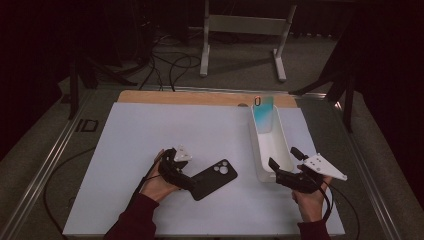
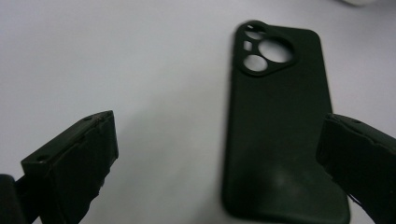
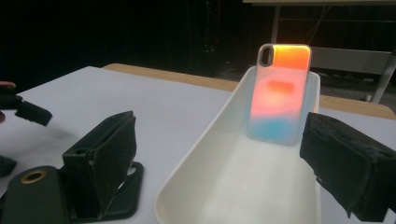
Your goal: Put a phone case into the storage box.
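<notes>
Left gripper (image 2: 217, 154) spread wide over flat black rubbery phone case (image 2: 280, 135) on white worktop (image 1: 150, 135), gripping nothing; right gripper (image 3: 219, 158) equally wide, empty, facing long white plastic tray (image 3: 196, 186). No legible writing.

Occlusions / cut-offs

Left claw (image 1: 186, 175) covers the near end of the black phone case (image 1: 215, 179); in the left gripper view its bottom corner sits behind one jaw. Colourful case (image 3: 279, 93): lower end hidden inside the white tray (image 3: 196, 186).
</notes>
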Demonstrator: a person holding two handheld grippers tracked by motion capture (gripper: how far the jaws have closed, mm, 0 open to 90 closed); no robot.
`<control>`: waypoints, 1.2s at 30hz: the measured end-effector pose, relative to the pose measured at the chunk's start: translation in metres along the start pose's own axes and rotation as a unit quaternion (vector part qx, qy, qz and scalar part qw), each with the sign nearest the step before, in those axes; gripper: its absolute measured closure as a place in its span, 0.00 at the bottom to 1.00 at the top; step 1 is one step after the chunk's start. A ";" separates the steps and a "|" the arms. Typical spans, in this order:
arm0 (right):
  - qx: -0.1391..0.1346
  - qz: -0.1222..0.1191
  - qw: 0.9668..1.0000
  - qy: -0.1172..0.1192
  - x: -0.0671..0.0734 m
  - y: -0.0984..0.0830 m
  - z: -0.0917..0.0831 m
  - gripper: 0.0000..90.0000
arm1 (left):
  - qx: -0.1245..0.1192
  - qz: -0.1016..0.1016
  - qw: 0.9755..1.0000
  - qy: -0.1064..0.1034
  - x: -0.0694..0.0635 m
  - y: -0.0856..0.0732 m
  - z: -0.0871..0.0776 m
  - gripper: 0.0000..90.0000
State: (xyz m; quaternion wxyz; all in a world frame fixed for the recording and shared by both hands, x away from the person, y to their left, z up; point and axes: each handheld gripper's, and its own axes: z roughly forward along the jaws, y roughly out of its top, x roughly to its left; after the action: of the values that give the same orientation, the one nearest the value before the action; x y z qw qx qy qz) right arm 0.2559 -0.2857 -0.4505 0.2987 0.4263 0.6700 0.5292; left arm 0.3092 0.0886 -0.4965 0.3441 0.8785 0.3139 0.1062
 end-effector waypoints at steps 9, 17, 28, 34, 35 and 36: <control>-0.002 0.000 1.000 -0.001 0.000 0.001 -0.001 0.12 | 0.032 0.016 0.999 -0.032 -0.015 0.004 0.021 0.00; -0.003 0.000 1.000 -0.001 -0.001 0.001 -0.001 0.12 | 0.064 0.028 0.997 -0.039 -0.025 0.003 0.038 0.00; -0.001 0.000 1.000 -0.001 0.000 0.000 0.000 0.12 | 0.084 0.041 0.995 -0.030 -0.032 0.005 0.045 0.01; -0.003 0.003 1.000 0.000 -0.001 0.000 0.000 0.12 | 0.102 0.043 0.993 -0.032 -0.033 0.006 0.040 0.10; -0.003 0.004 1.000 0.000 -0.001 0.000 0.000 0.12 | 0.104 0.041 0.993 -0.032 -0.034 0.007 0.040 0.10; -0.003 0.004 1.000 0.000 -0.001 0.000 0.000 0.12 | 0.106 0.041 0.993 -0.031 -0.034 0.007 0.040 0.11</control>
State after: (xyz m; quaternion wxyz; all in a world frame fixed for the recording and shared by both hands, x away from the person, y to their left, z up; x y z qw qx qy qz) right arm 0.2561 -0.2862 -0.4502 0.2974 0.4283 0.6668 0.5324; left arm 0.3023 0.0413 -0.5203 0.2539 0.9252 0.2759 0.0588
